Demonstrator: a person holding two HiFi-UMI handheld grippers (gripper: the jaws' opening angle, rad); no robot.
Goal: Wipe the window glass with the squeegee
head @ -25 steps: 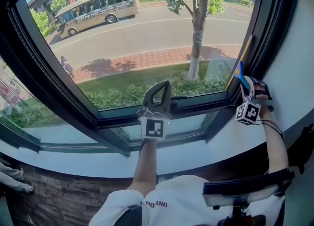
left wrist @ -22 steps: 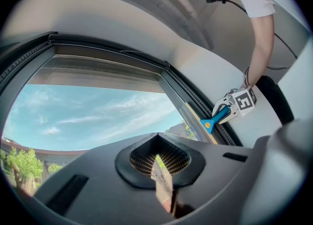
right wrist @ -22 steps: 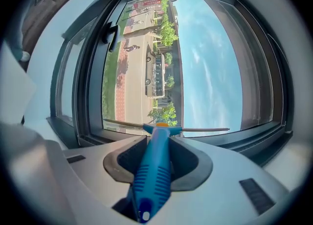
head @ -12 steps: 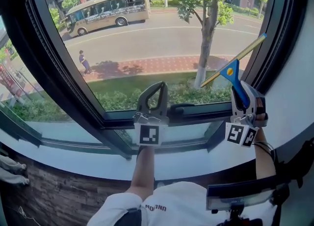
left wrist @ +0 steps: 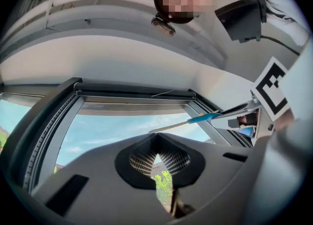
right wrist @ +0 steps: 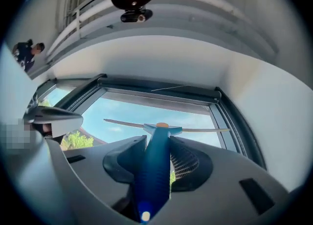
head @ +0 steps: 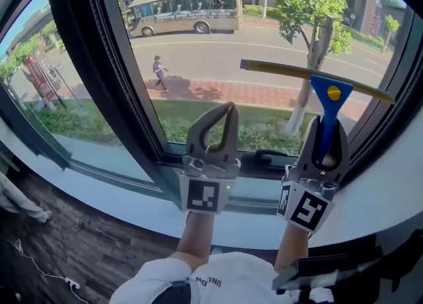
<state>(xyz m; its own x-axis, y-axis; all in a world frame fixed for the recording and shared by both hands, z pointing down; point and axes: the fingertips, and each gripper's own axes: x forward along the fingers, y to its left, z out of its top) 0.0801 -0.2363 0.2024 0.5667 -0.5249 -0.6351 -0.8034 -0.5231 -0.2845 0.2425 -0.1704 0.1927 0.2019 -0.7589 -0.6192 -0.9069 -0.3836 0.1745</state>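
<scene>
Both arms reach forward toward the window, forearms roughly parallel. The right gripper [head: 324,125] is raised with its marker cube toward me, jaws pointing up at the window glass [head: 198,58]. Its jaws are clamped on the blue handle of the squeegee [head: 328,94], and the right gripper view shows the handle [right wrist: 155,160] wedged between the two pads. The squeegee's blade sits at the top of the handle, close to level with the right end a bit lower, and it spans the right part of the pane. I cannot tell whether the blade touches the glass. The left gripper [head: 227,108] is just beside the right one, lower centre of the pane and above the black window frame [head: 125,98]. It also points up, jaws closed tip to tip with nothing in them [left wrist: 157,138]. The left forearm [head: 198,230] runs straight up from the white sleeve. The white sill [head: 132,197] is below both grippers.
</scene>
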